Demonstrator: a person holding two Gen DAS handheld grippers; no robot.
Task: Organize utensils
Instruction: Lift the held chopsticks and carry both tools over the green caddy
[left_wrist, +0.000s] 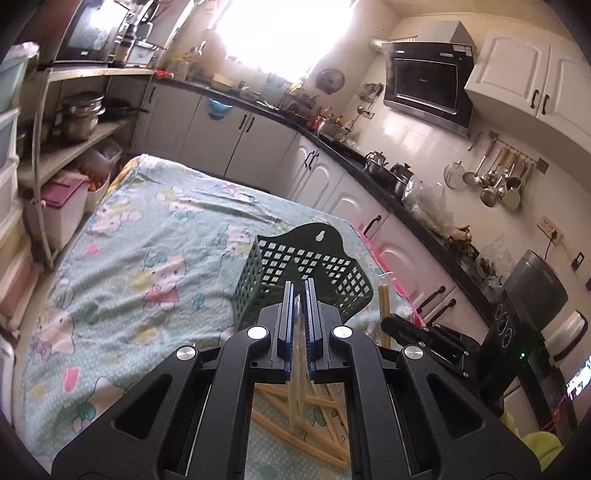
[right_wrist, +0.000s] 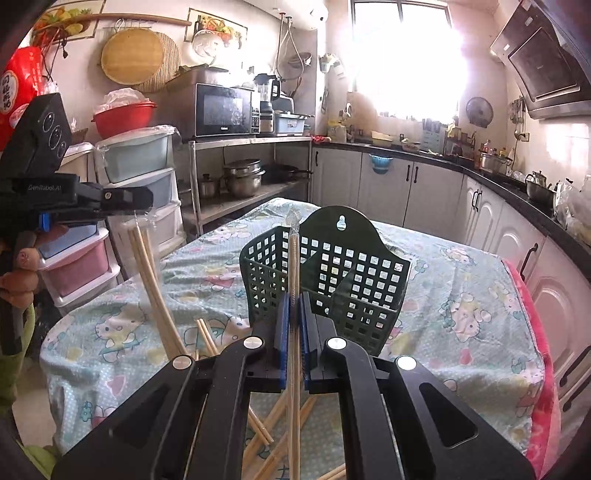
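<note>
A dark green mesh utensil basket (left_wrist: 314, 266) (right_wrist: 351, 280) stands on the cloth-covered table, just beyond both grippers. My left gripper (left_wrist: 298, 286) is shut on a plastic-wrapped pair of chopsticks. In the right wrist view this gripper (right_wrist: 142, 203) is at the left, and its pair of chopsticks (right_wrist: 147, 258) hangs down toward the table. My right gripper (right_wrist: 294, 297) is shut on another wrapped pair of chopsticks (right_wrist: 293, 251), which points up in front of the basket. The left wrist view shows it (left_wrist: 388, 325) low on the right. Several loose chopsticks (left_wrist: 317, 417) (right_wrist: 266, 424) lie in a heap below the grippers.
A Hello Kitty tablecloth (left_wrist: 147, 258) covers the table. White cabinets under a black counter (left_wrist: 332, 147) run along the right. A metal shelf with pots (right_wrist: 243, 177) and plastic drawers (right_wrist: 140, 166) stand at the left. A pink cloth (right_wrist: 535, 350) hangs over the table's right edge.
</note>
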